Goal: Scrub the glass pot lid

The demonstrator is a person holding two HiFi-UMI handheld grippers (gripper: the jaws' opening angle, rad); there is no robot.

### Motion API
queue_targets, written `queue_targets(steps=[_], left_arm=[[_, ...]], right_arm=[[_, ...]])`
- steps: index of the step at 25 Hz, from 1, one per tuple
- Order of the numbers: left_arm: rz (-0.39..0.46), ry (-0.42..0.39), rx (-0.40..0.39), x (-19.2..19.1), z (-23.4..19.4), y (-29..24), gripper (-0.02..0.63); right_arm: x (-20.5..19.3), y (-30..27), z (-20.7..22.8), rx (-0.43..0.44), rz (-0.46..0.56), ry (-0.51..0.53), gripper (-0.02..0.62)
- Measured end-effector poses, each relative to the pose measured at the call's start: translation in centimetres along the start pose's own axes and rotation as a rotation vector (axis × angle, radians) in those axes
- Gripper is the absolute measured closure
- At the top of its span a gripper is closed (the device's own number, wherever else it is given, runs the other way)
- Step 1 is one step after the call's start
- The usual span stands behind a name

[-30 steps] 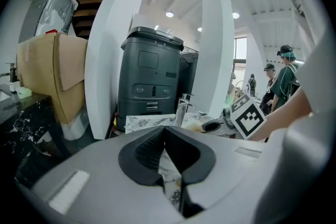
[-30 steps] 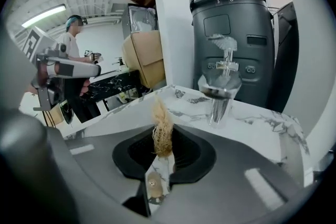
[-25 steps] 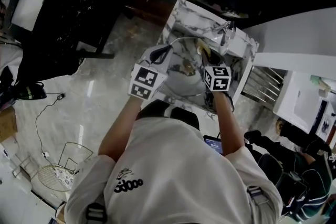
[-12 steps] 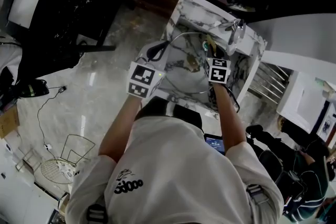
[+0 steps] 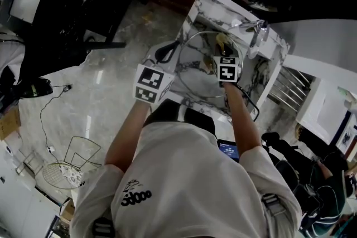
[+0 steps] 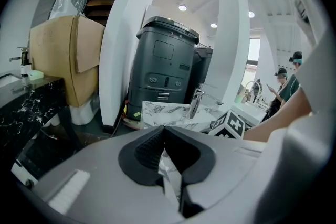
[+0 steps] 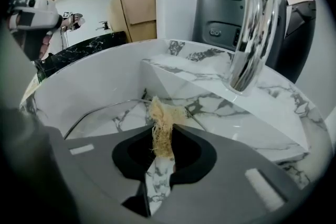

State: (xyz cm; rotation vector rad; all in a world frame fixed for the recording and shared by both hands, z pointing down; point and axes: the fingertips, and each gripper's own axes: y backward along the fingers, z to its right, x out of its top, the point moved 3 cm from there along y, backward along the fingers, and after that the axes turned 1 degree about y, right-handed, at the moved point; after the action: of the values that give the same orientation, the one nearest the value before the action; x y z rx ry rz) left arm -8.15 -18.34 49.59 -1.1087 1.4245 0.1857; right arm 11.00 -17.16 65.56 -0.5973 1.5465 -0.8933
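Observation:
The glass pot lid [image 5: 192, 72] sits tilted in the marble sink [image 5: 196, 11]; its metal rim [image 7: 105, 109] arcs in front of the right jaws. My left gripper [image 5: 169, 53] is at the lid's left rim with its jaws closed together [image 6: 164, 136]; the rim itself is hidden in the left gripper view. My right gripper [image 5: 222, 52] is shut on a beige fibrous scrubber [image 7: 163, 122], whose tuft [image 5: 221, 40] rests over the lid's far side beneath the faucet.
A chrome faucet [image 7: 253, 34] rises at the sink's back right [image 5: 258, 29]. A dark bin [image 6: 165, 68] and a cardboard box [image 6: 65, 57] stand beyond the sink. A wire rack [image 5: 70, 167] lies on the floor at left.
The right gripper with the scrubber has shifted a little leftward across the lid, away from the faucet. The left gripper keeps its place at the rim.

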Motion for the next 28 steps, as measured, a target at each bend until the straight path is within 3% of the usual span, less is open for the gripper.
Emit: queue_targets(steps=[13, 19, 28], left_arm=[[-0.003, 0.014, 0.03, -0.9, 0.4, 1.1, 0.606], [0.004, 0.013, 0.032, -0.4, 1.4, 1.7, 0.606], [0.008, 0.031, 0.061, -0.7, 2.1, 3.4, 0.606]], right_arm=[[0.3, -0.8, -5.3, 0.193, -0.015, 0.064, 0.541], [0.5, -0.8, -5.8, 0.235, -0.03, 0.045, 0.541], [0.6, 0.1, -9.8, 0.381, -0.058, 0.161, 0.541]])
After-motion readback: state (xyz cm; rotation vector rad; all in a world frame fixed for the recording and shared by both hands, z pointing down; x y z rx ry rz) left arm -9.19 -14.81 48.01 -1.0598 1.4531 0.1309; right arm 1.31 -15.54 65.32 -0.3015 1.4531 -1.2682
